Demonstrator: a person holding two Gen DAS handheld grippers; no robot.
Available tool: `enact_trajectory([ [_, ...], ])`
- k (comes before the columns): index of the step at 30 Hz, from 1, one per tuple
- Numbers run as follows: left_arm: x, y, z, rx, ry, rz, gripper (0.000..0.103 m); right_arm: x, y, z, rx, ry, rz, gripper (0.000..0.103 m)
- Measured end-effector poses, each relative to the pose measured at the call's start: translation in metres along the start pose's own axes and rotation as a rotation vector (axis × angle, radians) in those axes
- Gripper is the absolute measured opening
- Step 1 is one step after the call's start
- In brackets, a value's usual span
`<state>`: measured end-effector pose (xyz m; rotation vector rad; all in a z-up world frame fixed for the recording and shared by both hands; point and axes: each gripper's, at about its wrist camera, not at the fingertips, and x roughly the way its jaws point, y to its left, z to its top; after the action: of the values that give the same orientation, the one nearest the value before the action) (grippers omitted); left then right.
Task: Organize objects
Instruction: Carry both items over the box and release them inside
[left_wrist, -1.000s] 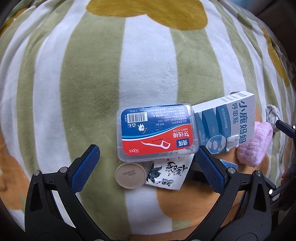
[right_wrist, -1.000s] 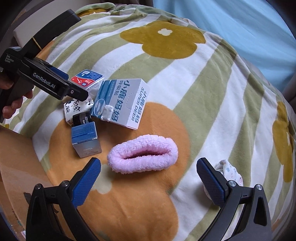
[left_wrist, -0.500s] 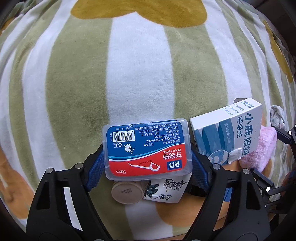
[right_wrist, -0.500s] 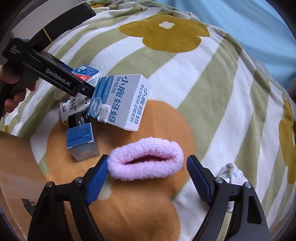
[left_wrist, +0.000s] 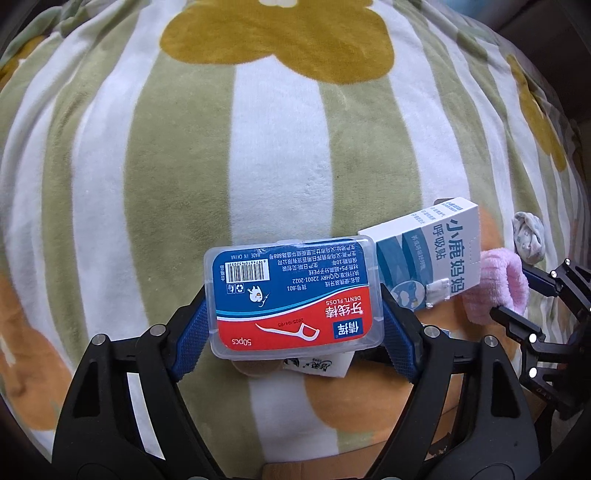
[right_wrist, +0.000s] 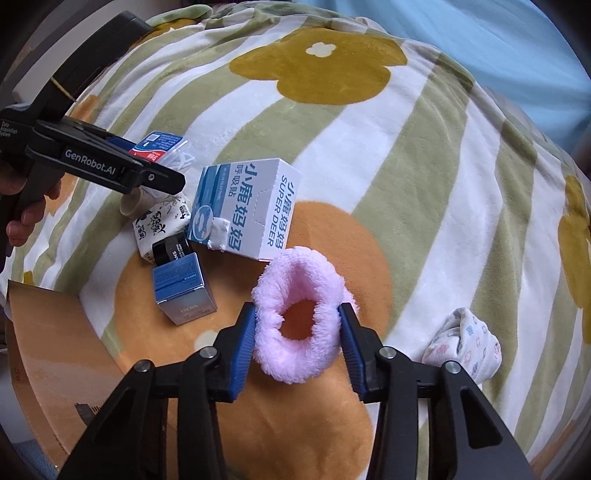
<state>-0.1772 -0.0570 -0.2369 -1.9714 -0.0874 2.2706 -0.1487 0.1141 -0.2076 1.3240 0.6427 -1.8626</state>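
My left gripper (left_wrist: 293, 325) is shut on a clear dental floss box (left_wrist: 295, 295) with a blue and red label, held a little above the blanket; it also shows in the right wrist view (right_wrist: 162, 147). My right gripper (right_wrist: 297, 334) is shut on a fluffy pink ring-shaped band (right_wrist: 299, 314), squeezed between the blue pads; the band also shows in the left wrist view (left_wrist: 495, 284). A white and blue carton (right_wrist: 243, 210) lies next to both, also in the left wrist view (left_wrist: 428, 254).
A small blue box (right_wrist: 183, 290), a black jar (right_wrist: 171, 249), a printed pouch (right_wrist: 162, 221) and a beige cap (right_wrist: 133, 203) lie on the striped flower blanket (right_wrist: 406, 147). A patterned cloth bundle (right_wrist: 465, 343) lies right. A cardboard box (right_wrist: 48, 369) stands lower left.
My left gripper closed on the floss box and lifted it. My right gripper moved in and closed on the pink band, bunching it into a ring.
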Motion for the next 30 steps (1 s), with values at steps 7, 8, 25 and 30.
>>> enact_trajectory([
  [7,-0.052,-0.001,-0.003,0.016,-0.050,-0.011,0.079,-0.022,0.004,0.002,0.026,-0.024,-0.009,0.034],
  [8,-0.056,0.000,-0.005,0.022,-0.062,-0.009,0.079,-0.027,0.005,0.003,0.030,-0.029,-0.012,0.034],
  [25,-0.166,-0.041,-0.090,0.082,-0.261,0.007,0.079,-0.160,0.066,-0.021,0.061,-0.174,0.009,0.033],
  [30,-0.174,-0.054,-0.140,0.087,-0.265,0.002,0.079,-0.181,0.090,-0.052,0.071,-0.177,0.000,0.033],
])
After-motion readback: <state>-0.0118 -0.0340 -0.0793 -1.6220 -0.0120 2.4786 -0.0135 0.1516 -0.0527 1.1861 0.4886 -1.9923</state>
